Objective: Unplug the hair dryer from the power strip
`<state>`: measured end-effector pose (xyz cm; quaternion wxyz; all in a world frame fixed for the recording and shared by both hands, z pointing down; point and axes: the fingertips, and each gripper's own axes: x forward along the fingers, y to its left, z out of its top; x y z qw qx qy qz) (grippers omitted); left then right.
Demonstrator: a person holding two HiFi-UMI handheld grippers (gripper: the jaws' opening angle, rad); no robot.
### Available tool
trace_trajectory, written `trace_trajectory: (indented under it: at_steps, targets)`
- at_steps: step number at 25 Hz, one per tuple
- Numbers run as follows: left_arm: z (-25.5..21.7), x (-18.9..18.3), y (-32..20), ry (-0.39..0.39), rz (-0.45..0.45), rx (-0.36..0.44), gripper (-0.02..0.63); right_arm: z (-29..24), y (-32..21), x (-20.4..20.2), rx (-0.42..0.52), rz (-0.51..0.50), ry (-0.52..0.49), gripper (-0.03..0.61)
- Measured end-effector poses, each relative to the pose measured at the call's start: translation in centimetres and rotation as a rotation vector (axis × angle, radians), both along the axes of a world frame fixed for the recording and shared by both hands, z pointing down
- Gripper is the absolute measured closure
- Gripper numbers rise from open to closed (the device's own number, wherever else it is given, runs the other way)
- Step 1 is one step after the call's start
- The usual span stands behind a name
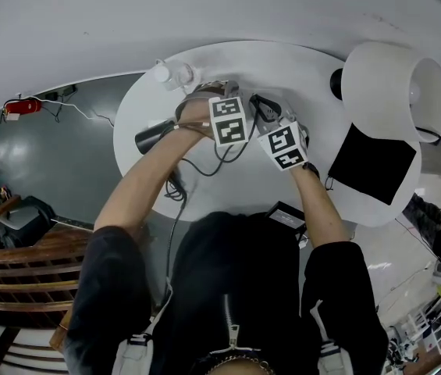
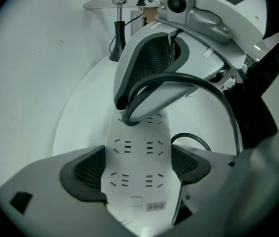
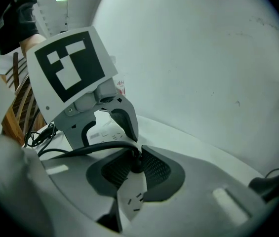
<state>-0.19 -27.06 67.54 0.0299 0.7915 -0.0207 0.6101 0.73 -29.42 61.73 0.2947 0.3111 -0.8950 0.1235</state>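
Two grips, left tongs point(image 2: 138, 170) clamping power strip point(image 2: 135, 149), right tongs point(image 3: 135, 171) pinching plug point(image 3: 136, 161), lamp point(image 1: 396, 92) nearby.

The round white table point(image 1: 282, 61) carries a power strip point(image 2: 137, 177), a lamp point(image 1: 396, 92) and, seemingly, a hair dryer point(image 1: 154, 137).

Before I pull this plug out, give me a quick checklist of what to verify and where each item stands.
1. Strip held: left gripper clamps the flat white power strip by its long sides: ok.
2. Plug gripped: right gripper is shut on the black plug: ok.
3. Slack: black cord loops loosely, not taut: ok.
4. Black hair dryer lies on the round white table, off to the side: ok.
5. How tightly the plug sits in its socket: cannot tell.
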Motion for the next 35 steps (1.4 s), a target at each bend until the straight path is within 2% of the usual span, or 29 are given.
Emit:
trace_trajectory:
  at_steps: [4,8,16,26,35]
  targets:
    - [0.14,-0.12,-0.13,-0.047,0.004,-0.007,0.216,-0.18,-0.11,0.01,-0.033,0.027,0.000,0.526]
    - [0.05,0.01,0.07,-0.026,0.007,-0.004,0.216,-0.32,0.05,-0.02,-0.012,-0.002,0.011,0.528]
    - [0.22,-0.09,-0.10,-0.033,0.022,0.034,0.212,-0.55,-0.62,-0.02,-0.057,-0.012,-0.018,0.531]
    - [0.41,0.01,-0.11,-0.050,0.019,0.030,0.210,-0.68,0.01,0.07,-0.021,-0.004,0.026,0.534]
    - [0.30,0.13,0.02,-0.046,0.033,0.034,0.210,-0.88,-0.24,0.25,-0.032,-0.007,0.002,0.534]
